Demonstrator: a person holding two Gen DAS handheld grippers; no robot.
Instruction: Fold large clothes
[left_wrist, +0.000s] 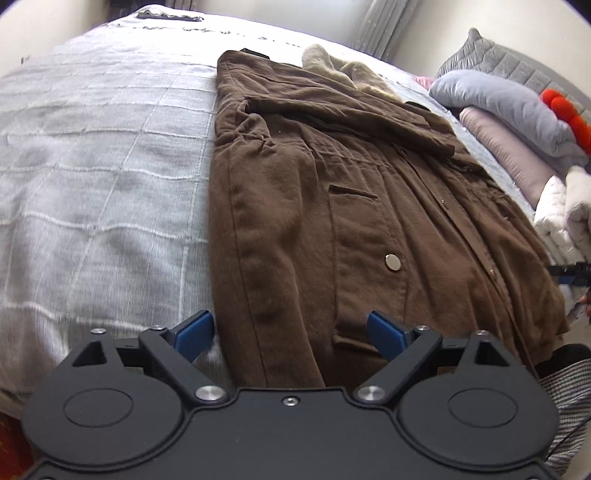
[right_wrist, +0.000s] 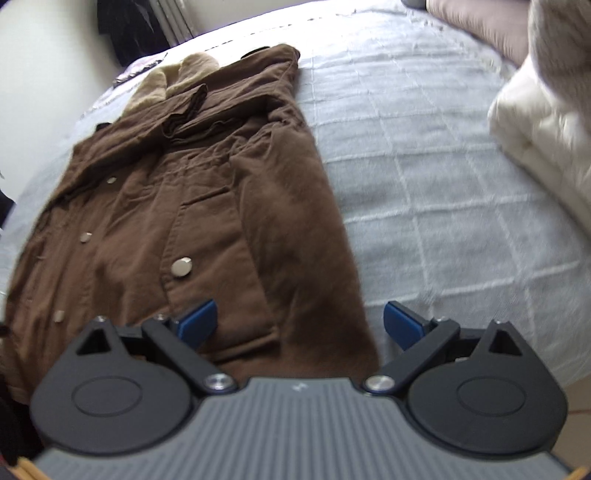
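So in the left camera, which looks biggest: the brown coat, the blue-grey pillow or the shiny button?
Biggest to smallest, as they look in the left wrist view:
1. brown coat
2. blue-grey pillow, though it lies farther away, so it may look smaller than it is
3. shiny button

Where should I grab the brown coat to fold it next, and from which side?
Take the brown coat by its near hem corners, coming in low from the foot of the bed. It lies flat with sleeves already folded in, collar far away. Both the left gripper and right gripper are open just above that hem.
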